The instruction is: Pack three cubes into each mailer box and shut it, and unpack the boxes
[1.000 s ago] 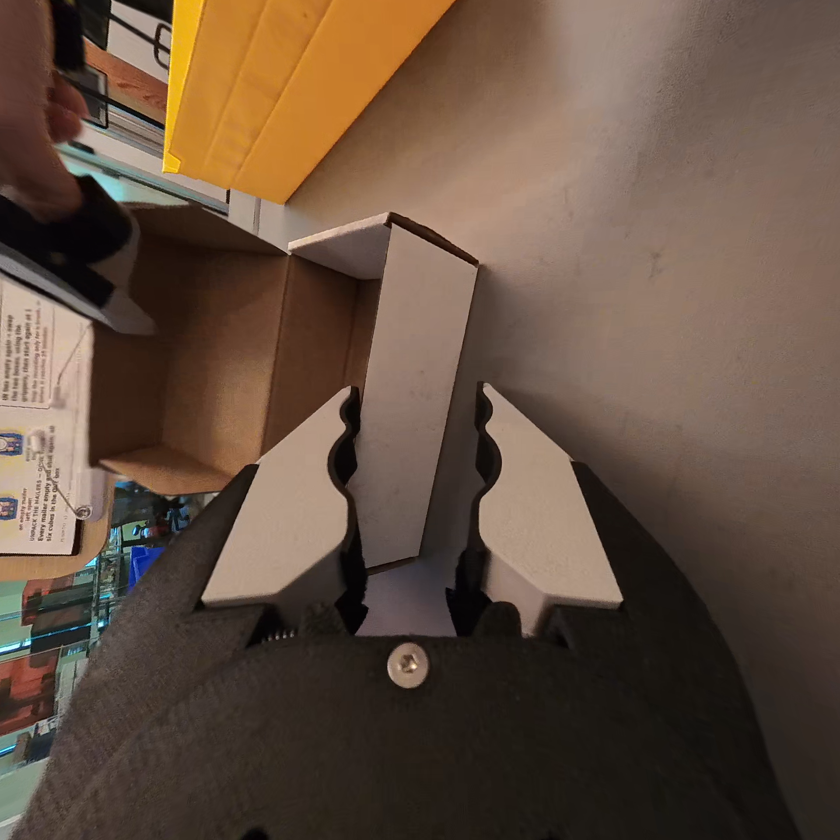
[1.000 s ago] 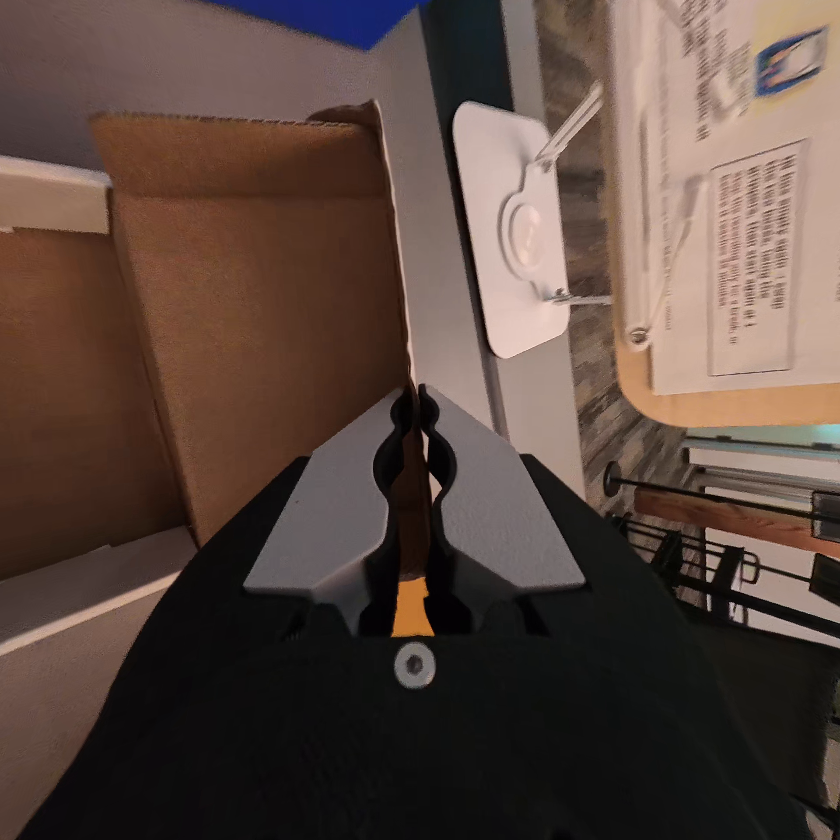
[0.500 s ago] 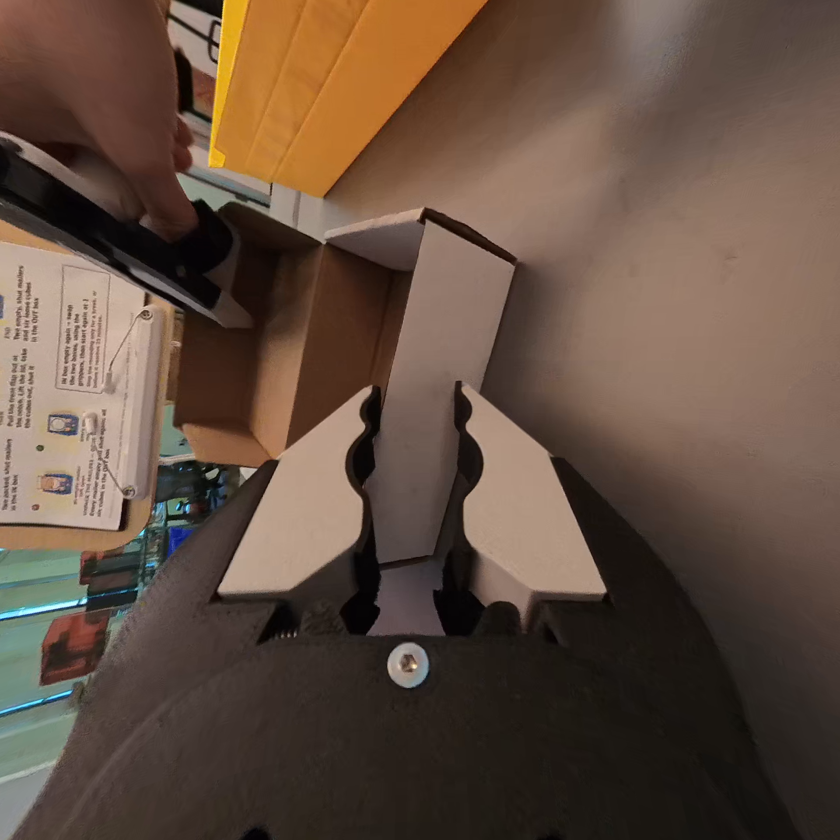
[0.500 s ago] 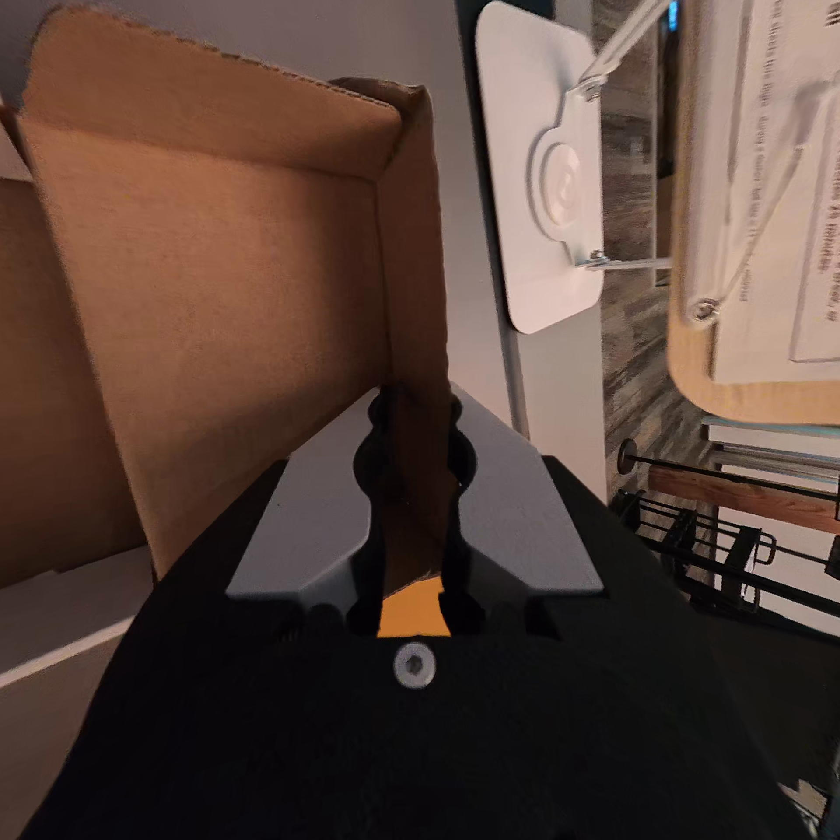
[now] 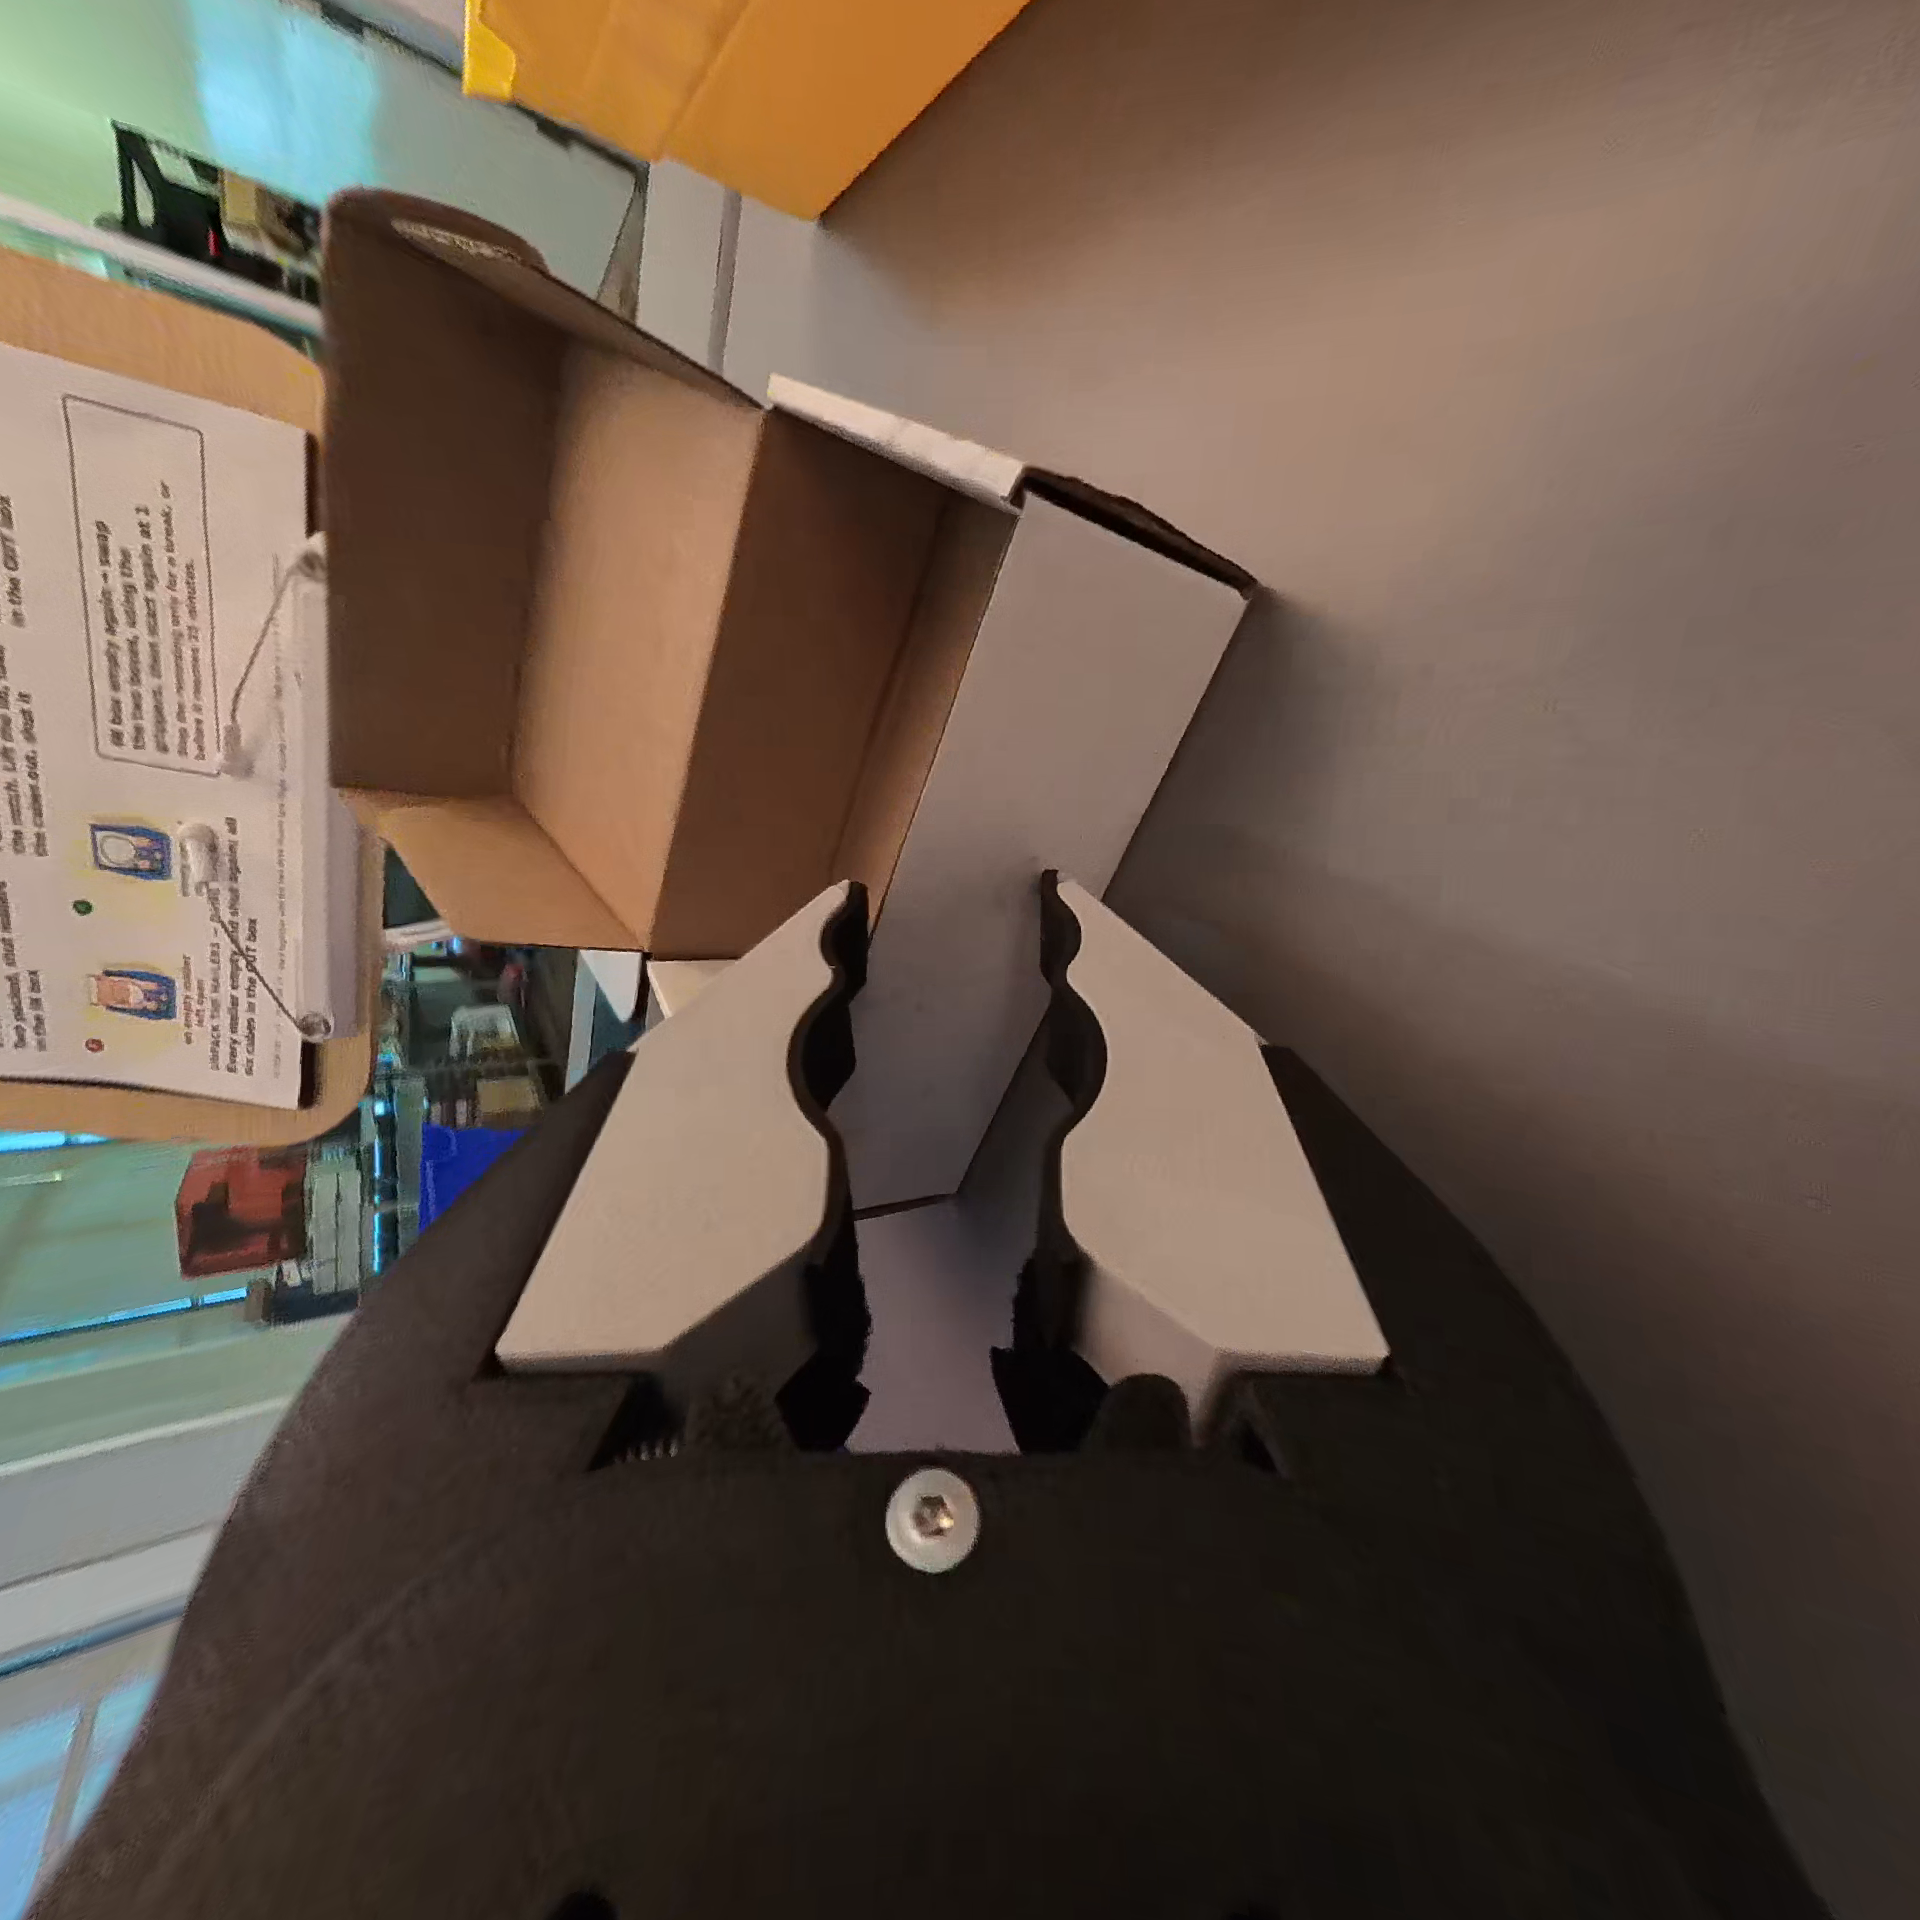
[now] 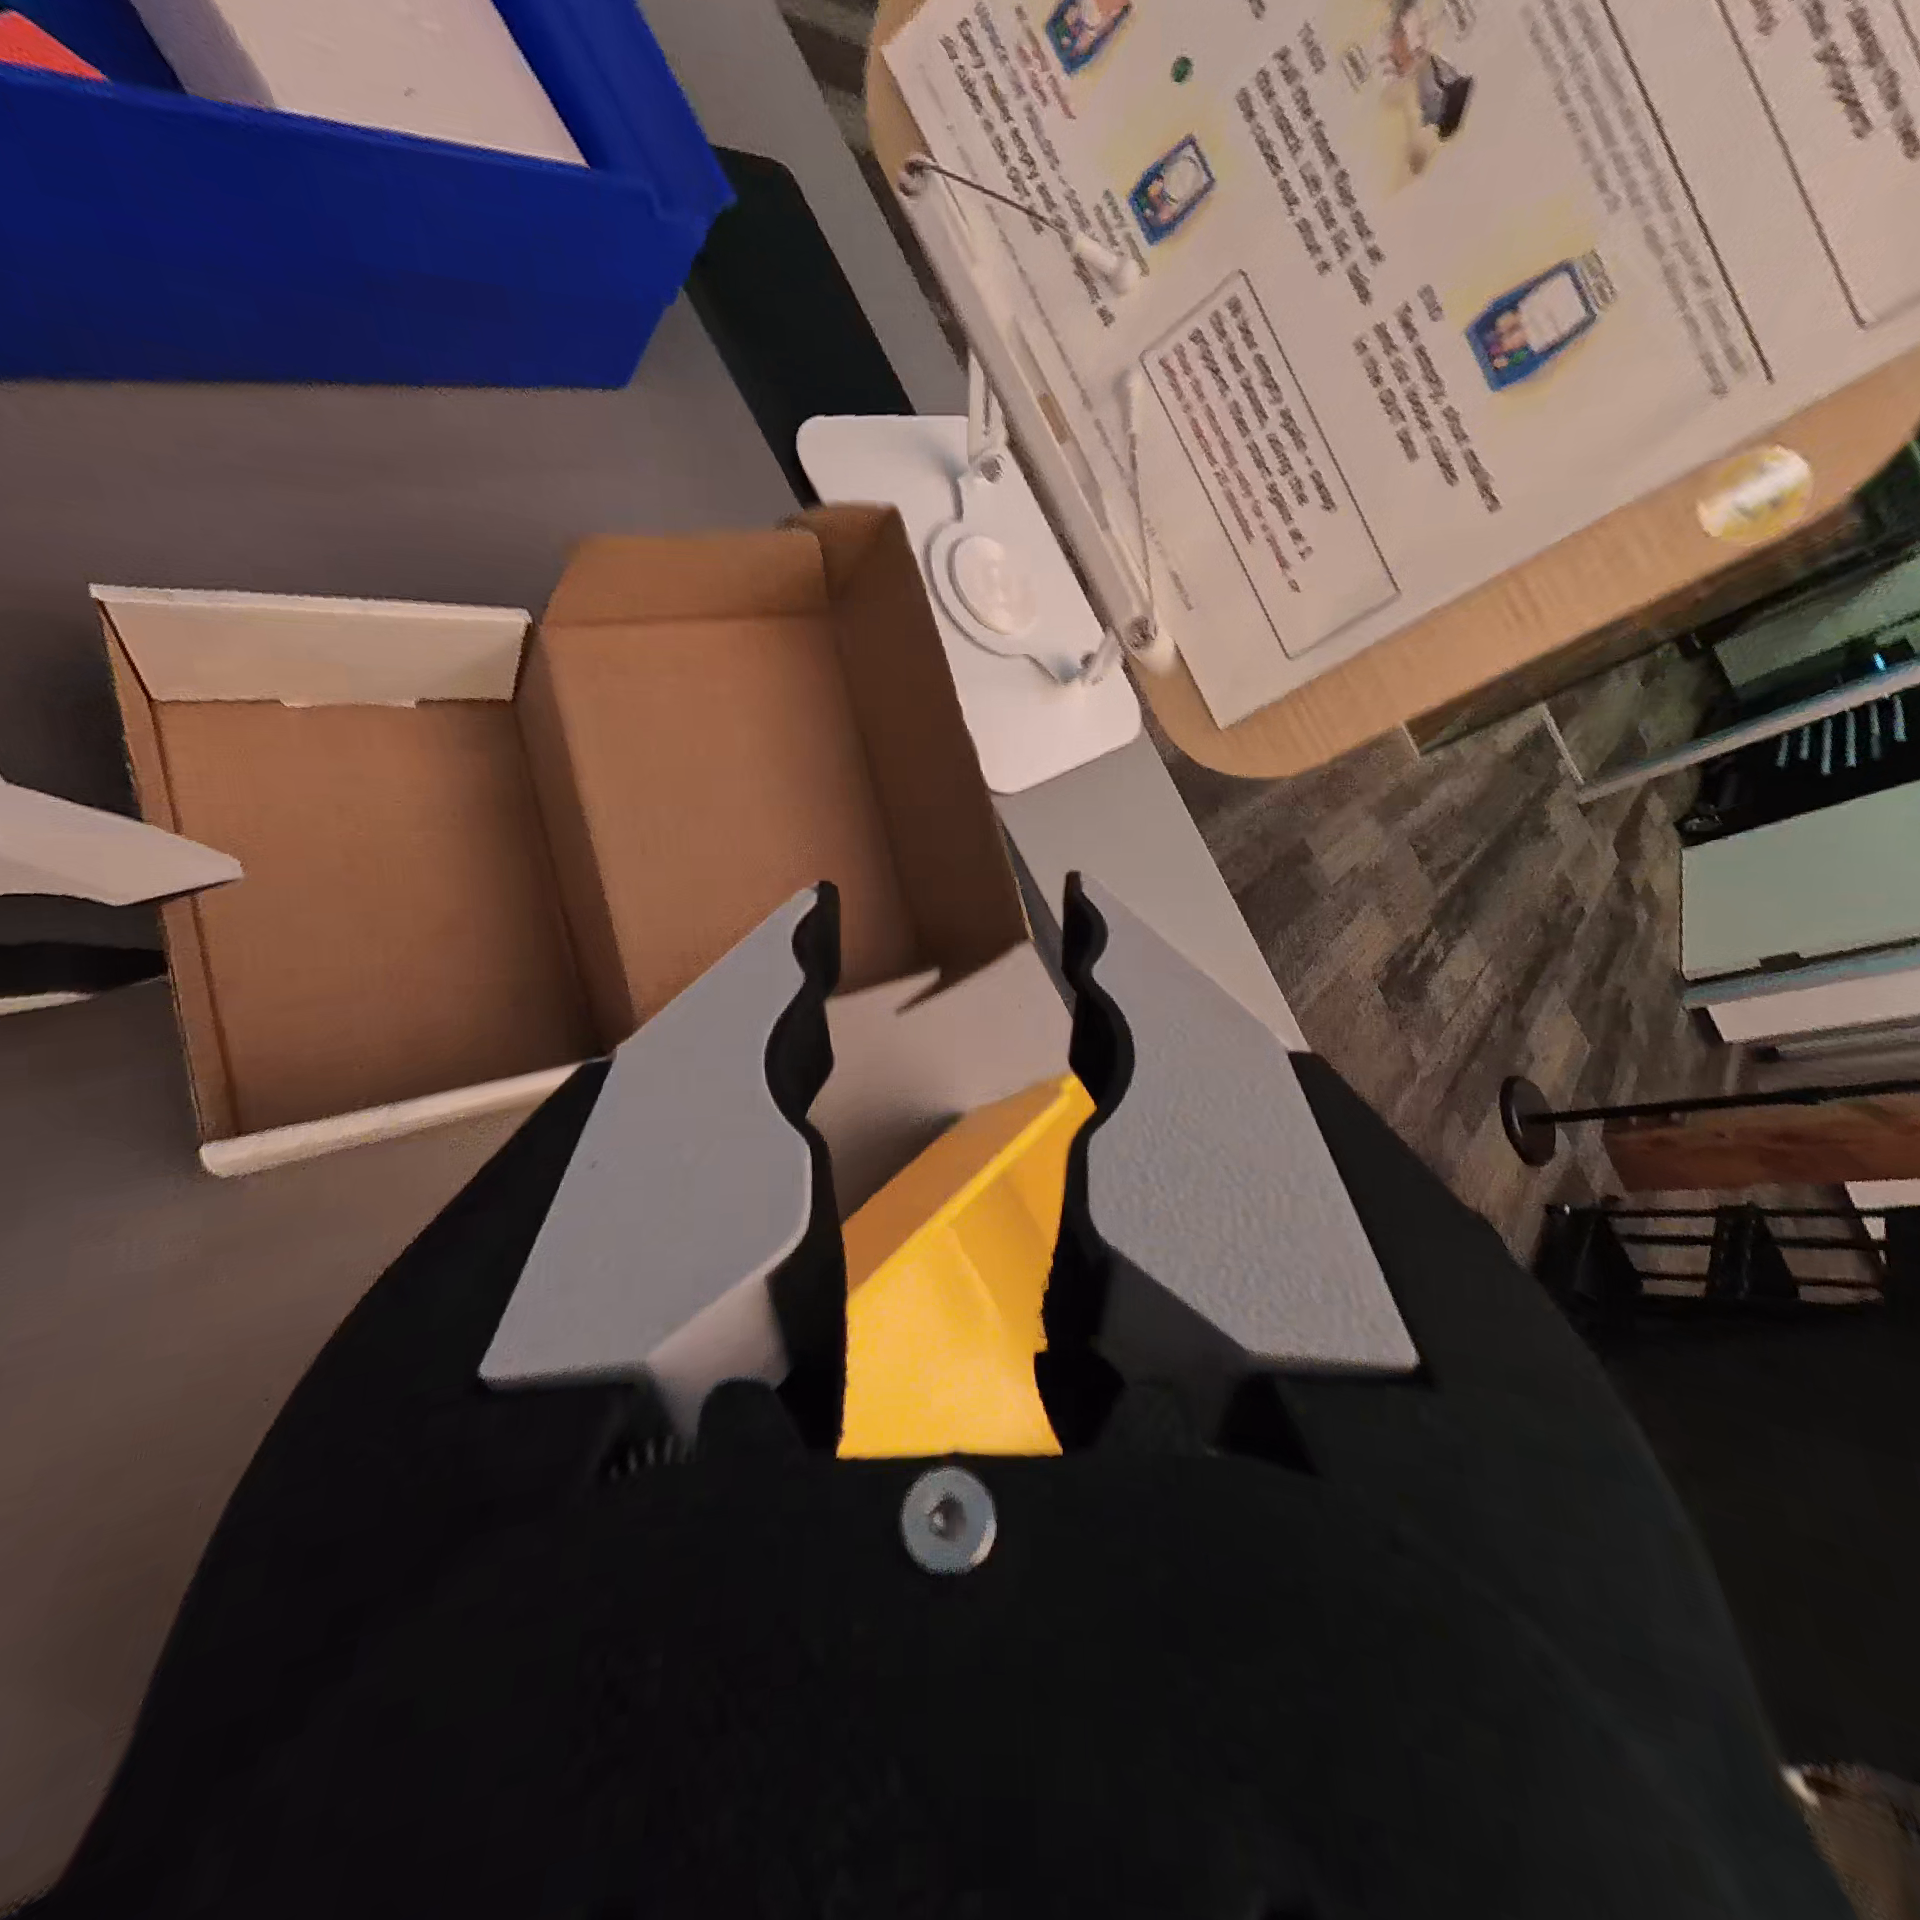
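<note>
An open, empty cardboard mailer box [image 5: 623,675] lies on the grey table, white outside and brown inside. My left gripper [image 5: 951,888] is shut on the box's white front wall [image 5: 1091,707]. In the right wrist view the same box [image 6: 364,883] shows with its lid [image 6: 707,769] tilted back toward the table edge. My right gripper [image 6: 948,894] is open and empty, above and behind the lid. One finger of the left gripper [image 6: 104,862] shows at the left edge. No cubes show in the box.
A yellow bin [image 6: 956,1299] sits below my right gripper and also shows in the left wrist view [image 5: 779,83]. A blue bin [image 6: 312,239] holding a white box stands at the far side. A clipboard with an instruction sheet [image 6: 1403,312] stands on a white base [image 6: 987,603] at the table edge [image 6: 1195,883].
My right gripper opened, let go of the lid's side flap and drew back upward. My left gripper closed on the box's front wall. The lid has swung farther open.
</note>
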Demonstrator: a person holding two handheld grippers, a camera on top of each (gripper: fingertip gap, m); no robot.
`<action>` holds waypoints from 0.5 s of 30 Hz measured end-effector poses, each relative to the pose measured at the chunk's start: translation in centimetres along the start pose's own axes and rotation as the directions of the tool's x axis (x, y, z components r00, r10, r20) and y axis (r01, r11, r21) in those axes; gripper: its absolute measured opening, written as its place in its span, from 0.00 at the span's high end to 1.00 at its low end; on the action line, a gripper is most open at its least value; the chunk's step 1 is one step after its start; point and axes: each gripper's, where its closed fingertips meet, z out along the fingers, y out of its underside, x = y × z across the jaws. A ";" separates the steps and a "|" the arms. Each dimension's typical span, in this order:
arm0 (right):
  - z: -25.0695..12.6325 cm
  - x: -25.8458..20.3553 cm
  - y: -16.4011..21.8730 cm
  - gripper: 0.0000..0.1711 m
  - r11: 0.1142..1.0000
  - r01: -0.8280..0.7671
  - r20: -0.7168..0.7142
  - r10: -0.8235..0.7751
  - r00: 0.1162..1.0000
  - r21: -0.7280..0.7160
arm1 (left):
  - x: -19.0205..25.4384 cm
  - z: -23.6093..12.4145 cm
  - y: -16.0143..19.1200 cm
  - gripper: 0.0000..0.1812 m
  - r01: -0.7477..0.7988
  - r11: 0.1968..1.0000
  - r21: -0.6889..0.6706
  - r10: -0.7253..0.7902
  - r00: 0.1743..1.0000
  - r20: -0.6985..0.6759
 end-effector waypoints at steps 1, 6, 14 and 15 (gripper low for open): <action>-0.5 0.6 0.4 0.75 1.000 -0.009 -0.016 0.009 1.000 -0.004 | -0.2 0.3 0.0 0.82 0.012 1.000 -0.020 -0.012 1.000 0.005; -2.8 2.9 1.6 0.75 0.996 -0.084 -0.057 0.086 0.995 0.034 | -1.1 1.7 0.2 0.82 0.058 0.993 -0.100 -0.053 0.998 0.044; -4.0 4.4 3.2 0.75 0.991 -0.128 -0.087 0.131 0.988 0.032 | -1.4 2.5 0.0 0.82 0.116 0.973 -0.201 -0.108 0.993 0.046; -4.1 4.4 3.2 0.75 0.992 -0.125 -0.088 0.128 0.988 0.031 | -1.4 2.5 0.0 0.82 0.114 0.972 -0.204 -0.107 0.993 0.049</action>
